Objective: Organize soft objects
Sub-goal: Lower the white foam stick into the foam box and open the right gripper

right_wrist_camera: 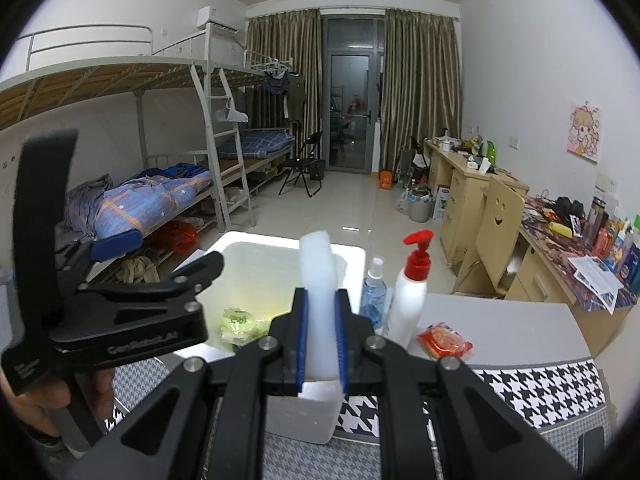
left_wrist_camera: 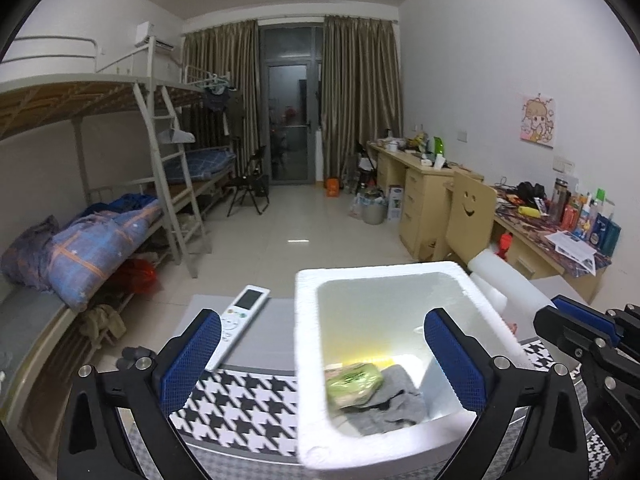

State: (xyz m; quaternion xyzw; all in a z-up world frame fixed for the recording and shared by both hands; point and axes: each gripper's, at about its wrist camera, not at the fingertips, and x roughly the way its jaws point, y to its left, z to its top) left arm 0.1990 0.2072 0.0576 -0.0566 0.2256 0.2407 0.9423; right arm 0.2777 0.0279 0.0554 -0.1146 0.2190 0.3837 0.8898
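Note:
A white foam box [left_wrist_camera: 306,340] stands on the houndstooth-covered table [left_wrist_camera: 248,408]. Inside it lie a green packet [left_wrist_camera: 352,382] and a grey cloth [left_wrist_camera: 394,398]. My left gripper [left_wrist_camera: 322,360] hangs over the box's near side, open wide, with nothing between its blue pads [left_wrist_camera: 190,360]. In the right wrist view my right gripper [right_wrist_camera: 322,340] is shut on an upright white foam piece [right_wrist_camera: 318,268] at the near rim of the box [right_wrist_camera: 352,258]. The green packet [right_wrist_camera: 240,324] shows there too; the grey cloth is hidden.
A white remote [left_wrist_camera: 242,318] lies left of the box. Right of the box stand a blue spray bottle [right_wrist_camera: 374,294] and a white pump bottle with a red top [right_wrist_camera: 412,296], with a red packet [right_wrist_camera: 444,340] beside them. Bunk beds are on the left, desks on the right.

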